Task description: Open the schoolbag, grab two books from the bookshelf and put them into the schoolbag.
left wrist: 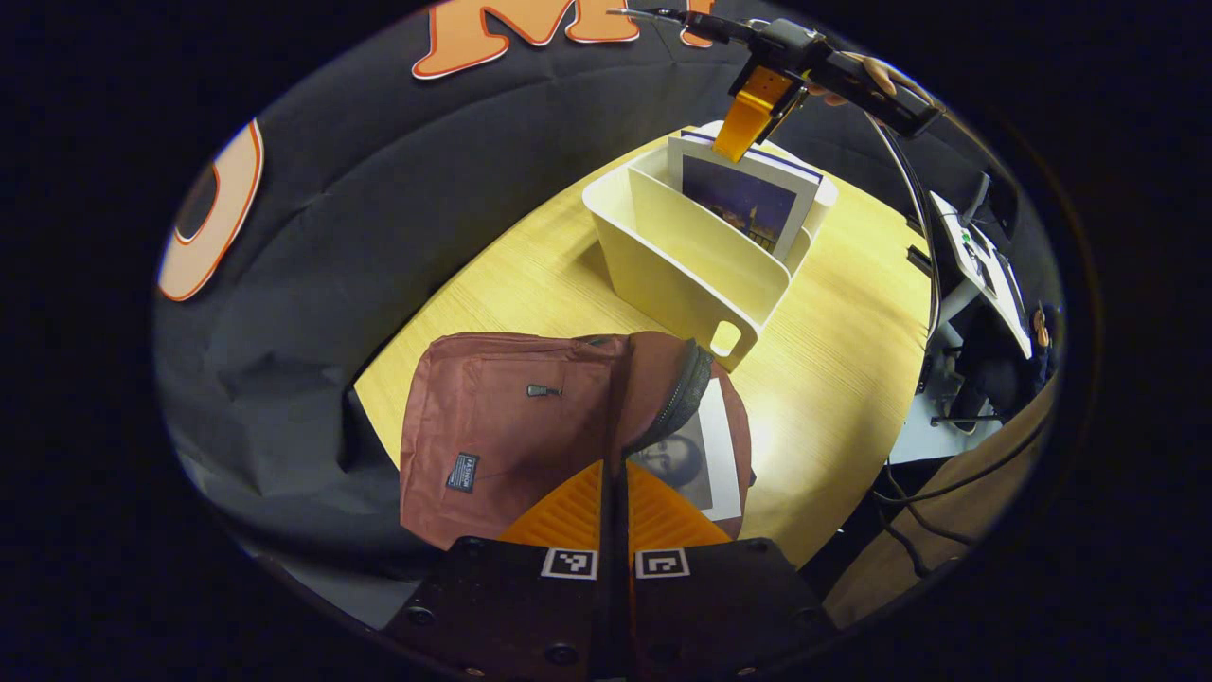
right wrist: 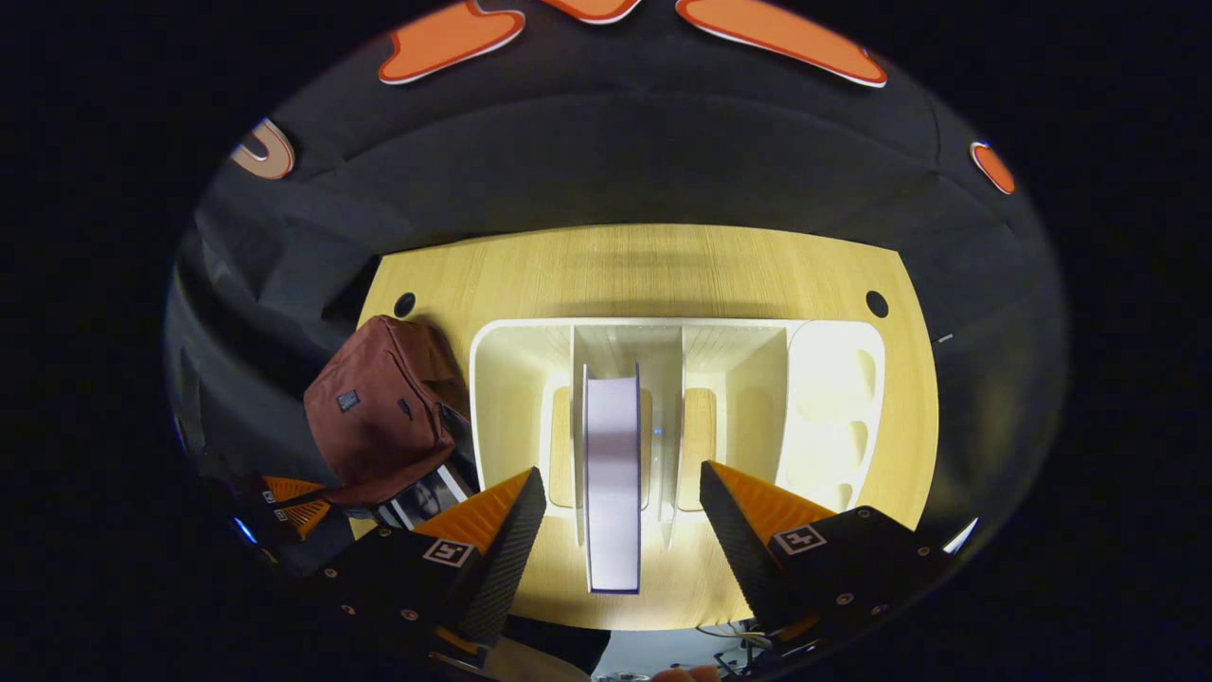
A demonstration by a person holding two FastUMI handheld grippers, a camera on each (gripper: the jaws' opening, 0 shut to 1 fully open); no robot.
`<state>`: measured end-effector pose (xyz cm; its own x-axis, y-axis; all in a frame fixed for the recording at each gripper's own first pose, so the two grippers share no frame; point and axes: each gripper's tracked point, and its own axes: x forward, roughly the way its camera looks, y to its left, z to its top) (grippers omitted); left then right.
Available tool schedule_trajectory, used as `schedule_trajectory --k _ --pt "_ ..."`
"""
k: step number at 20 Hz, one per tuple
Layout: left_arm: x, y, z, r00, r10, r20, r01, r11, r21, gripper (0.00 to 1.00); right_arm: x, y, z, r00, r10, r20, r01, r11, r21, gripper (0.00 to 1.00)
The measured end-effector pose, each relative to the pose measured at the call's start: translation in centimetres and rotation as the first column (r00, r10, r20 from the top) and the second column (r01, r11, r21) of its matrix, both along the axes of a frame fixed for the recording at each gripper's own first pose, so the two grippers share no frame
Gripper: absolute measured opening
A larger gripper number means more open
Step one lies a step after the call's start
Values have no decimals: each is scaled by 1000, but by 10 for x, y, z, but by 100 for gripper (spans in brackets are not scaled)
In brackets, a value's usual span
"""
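Reaching for the second book [right wrist: 612, 474] standing in the bookshelf [right wrist: 824, 398], your right gripper [right wrist: 620, 516] has its fingers apart astride it, while your left gripper [left wrist: 614, 493], fingers together, pinches the schoolbag [left wrist: 492, 417] flap open, so close next.

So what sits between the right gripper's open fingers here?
In the right gripper view, the right gripper hangs open over the white bookshelf; the upright book stands in the gap between its fingers, neither finger touching it yet.
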<state>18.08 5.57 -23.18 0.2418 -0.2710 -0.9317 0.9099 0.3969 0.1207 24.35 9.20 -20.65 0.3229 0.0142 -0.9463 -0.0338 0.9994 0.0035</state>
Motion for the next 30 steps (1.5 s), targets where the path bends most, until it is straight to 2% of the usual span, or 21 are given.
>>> schedule_trajectory --k 5,6,7,8,9,10,11,14,15,16,19,22,26,30 --pt "0 2 0 1000 4 2 -4 1000 8 1 0 -1 -23 998 9 -61 -11 1000 -29 98" --pt "0 2 -1 1000 6 1 -6 1000 7 1 0 -2 -26 998 9 -69 -11 999 -32 93" --pt "-1 3 -1 1000 7 0 -7 1000 9 1 -2 -1 -31 997 7 -78 -10 999 -33 75" --pt "-1 3 -2 1000 8 -1 -8 1000 12 1 -3 -2 -35 996 -1 -87 -2 999 -37 74" --pt "-3 4 -3 1000 5 -2 -5 1000 15 1 -5 -4 -38 995 -23 -99 19 999 -43 55" --pt "-3 3 -3 1000 0 0 0 1000 15 0 -1 -3 -36 997 -18 -80 15 999 -38 28" --pt "-4 3 -3 1000 -1 1 1 1000 15 0 -3 -6 -36 996 -15 -85 12 999 -41 36" --pt "-3 5 -6 1000 4 -2 -3 1000 15 1 -6 -6 -34 996 -31 -84 27 999 -47 32" --pt "-3 5 -7 1000 5 -3 -5 1000 15 1 -4 -6 -33 996 -35 -76 32 998 -47 22" --pt "-5 5 -8 1000 5 -6 -5 1000 14 0 -4 -5 -29 997 -45 -67 43 998 -38 31" --pt "-5 5 -6 1000 3 -3 -3 1000 11 1 -6 -3 -12 997 -70 -44 69 997 -17 31" --pt "-4 6 -7 1000 -1 3 1 1000 8 1 -10 -10 16 998 -61 -4 61 996 -57 31" --pt "-3 10 -7 1000 10 6 -10 1000 0 1 -23 5 65 997 -51 65 53 998 -26 31" --pt "-1 11 -9 1000 14 4 -14 1000 -7 1 -46 8 111 990 -30 137 36 998 -47 31"
